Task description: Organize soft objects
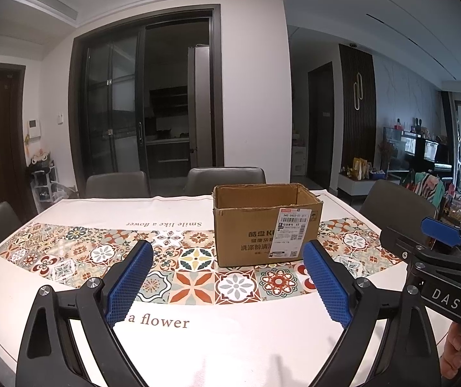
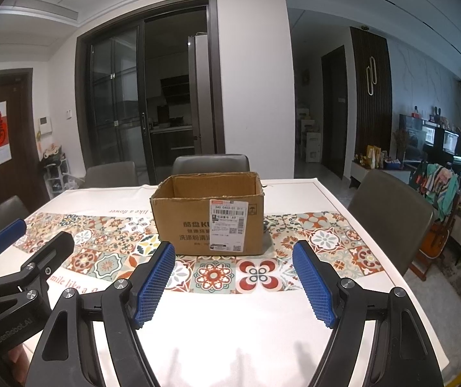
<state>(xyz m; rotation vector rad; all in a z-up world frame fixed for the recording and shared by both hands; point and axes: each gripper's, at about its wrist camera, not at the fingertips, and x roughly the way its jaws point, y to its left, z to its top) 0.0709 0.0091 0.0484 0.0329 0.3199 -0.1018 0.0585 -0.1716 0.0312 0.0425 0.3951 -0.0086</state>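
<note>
An open brown cardboard box (image 1: pixel 265 225) with a white shipping label stands upright on the patterned tablecloth; it also shows in the right wrist view (image 2: pixel 209 216). Its inside is hidden from both cameras. No soft objects are in view. My left gripper (image 1: pixel 227 264) is open and empty, held above the table in front of the box. My right gripper (image 2: pixel 233 264) is open and empty, also in front of the box. The right gripper shows at the right edge of the left wrist view (image 1: pixel 439 242); the left gripper shows at the left edge of the right wrist view (image 2: pixel 21 251).
The table (image 2: pixel 230 329) has a white cloth with a band of coloured tiles and printed words. Grey chairs (image 2: pixel 211 163) stand at the far side, left and right (image 2: pixel 388 213). A dark sliding door and a living room lie behind.
</note>
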